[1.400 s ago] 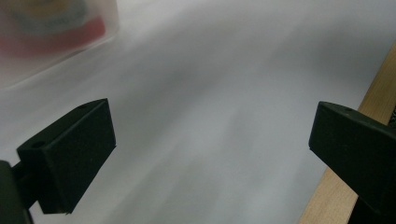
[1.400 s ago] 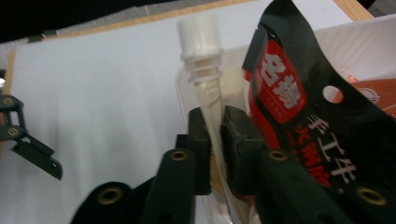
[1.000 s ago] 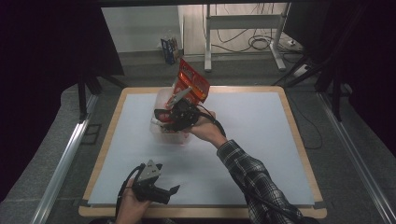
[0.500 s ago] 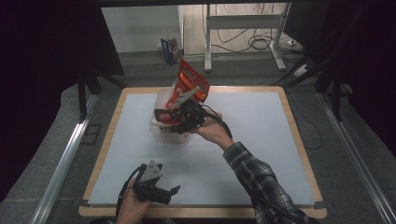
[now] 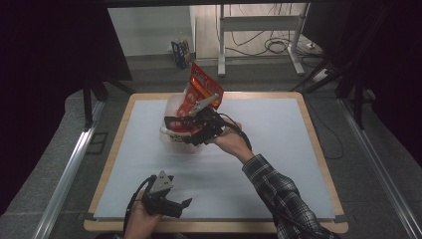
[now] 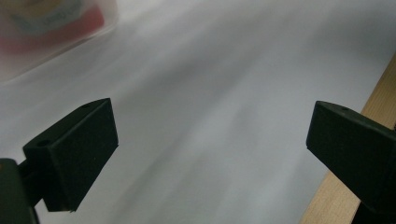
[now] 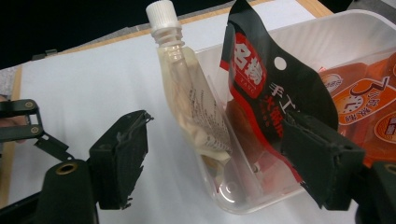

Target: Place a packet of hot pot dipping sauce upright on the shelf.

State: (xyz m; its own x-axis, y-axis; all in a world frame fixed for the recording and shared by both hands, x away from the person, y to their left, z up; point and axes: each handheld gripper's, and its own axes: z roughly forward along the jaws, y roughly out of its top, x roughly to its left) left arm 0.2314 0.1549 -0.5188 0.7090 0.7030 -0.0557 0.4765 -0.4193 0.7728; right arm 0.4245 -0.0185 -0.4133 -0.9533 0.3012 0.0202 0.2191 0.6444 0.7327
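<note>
Right now my right gripper (image 5: pixel 175 124) sits at the near edge of the clear plastic tub (image 7: pixel 243 196), toward the far left of the white table (image 5: pixel 278 149). Its jaws have just been opening and now stand released, one outside the tub wall and one inside, pressing on nothing. Between them a spouted pouch (image 7: pixel 189 102) with a white cap leans upright against the tub's wall, touched by neither pad. Just beside it inside the tub stands a black-and-red snack bag (image 7: pixel 261 79), and an orange packet (image 7: pixel 364 102) lies farther in. From the high view, a tall red bag (image 5: pixel 201 89) rises out of the tub. My left gripper (image 5: pixel 181 205) rests at the near left edge of the table, well apart from the tub, jaws spread wide and holding nothing.
</note>
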